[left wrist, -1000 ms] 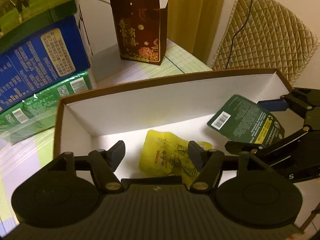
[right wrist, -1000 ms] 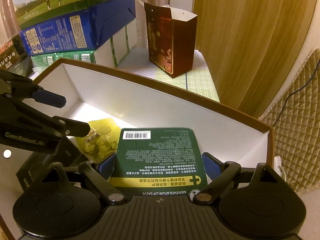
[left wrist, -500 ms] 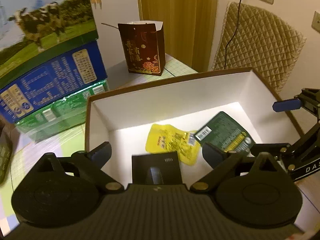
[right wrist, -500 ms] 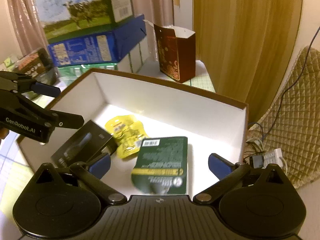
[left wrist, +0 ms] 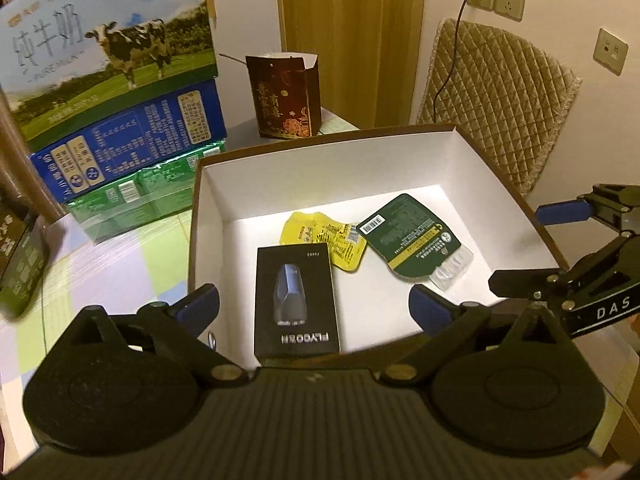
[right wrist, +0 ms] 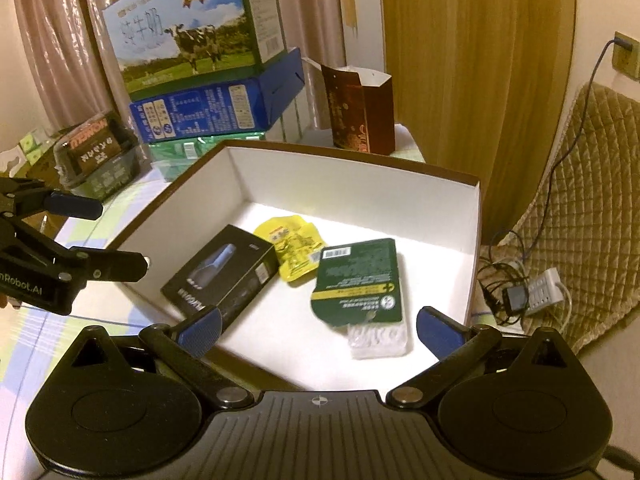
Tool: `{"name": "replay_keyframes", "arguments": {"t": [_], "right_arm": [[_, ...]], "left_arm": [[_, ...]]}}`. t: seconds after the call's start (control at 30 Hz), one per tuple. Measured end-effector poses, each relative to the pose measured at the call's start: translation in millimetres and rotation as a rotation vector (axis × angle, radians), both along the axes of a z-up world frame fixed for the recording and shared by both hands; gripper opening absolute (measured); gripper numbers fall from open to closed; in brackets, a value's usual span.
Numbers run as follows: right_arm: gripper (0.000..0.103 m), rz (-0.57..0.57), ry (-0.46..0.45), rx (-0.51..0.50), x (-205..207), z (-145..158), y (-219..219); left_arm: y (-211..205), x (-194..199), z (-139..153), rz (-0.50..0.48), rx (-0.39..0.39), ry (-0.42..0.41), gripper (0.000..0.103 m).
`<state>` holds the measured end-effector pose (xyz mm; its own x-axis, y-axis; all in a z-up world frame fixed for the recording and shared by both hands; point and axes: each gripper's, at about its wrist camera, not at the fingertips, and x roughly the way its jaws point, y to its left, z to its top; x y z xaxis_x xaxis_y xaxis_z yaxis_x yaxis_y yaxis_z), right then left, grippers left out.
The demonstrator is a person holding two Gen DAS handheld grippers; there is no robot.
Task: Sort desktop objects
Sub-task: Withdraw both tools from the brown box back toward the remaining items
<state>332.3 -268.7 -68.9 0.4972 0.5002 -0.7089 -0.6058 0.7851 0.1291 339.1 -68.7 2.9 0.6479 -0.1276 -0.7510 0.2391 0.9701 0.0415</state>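
A brown box with a white inside (left wrist: 320, 168) (right wrist: 352, 196) holds three things lying flat: a black FLYCO product box (left wrist: 296, 300) (right wrist: 224, 272), a yellow pouch (left wrist: 320, 240) (right wrist: 292, 246) and a dark green lip-balm blister card (left wrist: 412, 236) (right wrist: 356, 280). My left gripper (left wrist: 314, 306) is open and empty, above the box's near edge; it also shows in the right wrist view (right wrist: 108, 236). My right gripper (right wrist: 320, 326) is open and empty, above the box's near right side; it also shows in the left wrist view (left wrist: 536, 244).
Stacked milk cartons (left wrist: 108, 64) (right wrist: 200, 52) and a green pack (left wrist: 144, 192) stand left of the box. A dark red paper carton (left wrist: 286, 96) (right wrist: 360, 112) stands behind it. A quilted chair (left wrist: 496, 96), a cable and a power strip (right wrist: 536, 292) are to the right.
The right gripper let go of the green card, which now lies in the box. Both grippers opened wider and drew back and up from the box.
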Motion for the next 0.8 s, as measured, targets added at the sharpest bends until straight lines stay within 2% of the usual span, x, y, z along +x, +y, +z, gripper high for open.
{"name": "replay_keyframes", "arguments": {"t": [0.33, 0.8], "right_arm": [[0.101, -0.01, -0.023, 0.021, -50, 13, -8], [0.101, -0.014, 0.002, -0.013, -116, 0, -22]], "left_arm": [[9, -56, 10, 0.024, -0.002, -0.029, 0.1], [38, -136, -8, 0.078, 0.007, 0.036, 0.1]]}}
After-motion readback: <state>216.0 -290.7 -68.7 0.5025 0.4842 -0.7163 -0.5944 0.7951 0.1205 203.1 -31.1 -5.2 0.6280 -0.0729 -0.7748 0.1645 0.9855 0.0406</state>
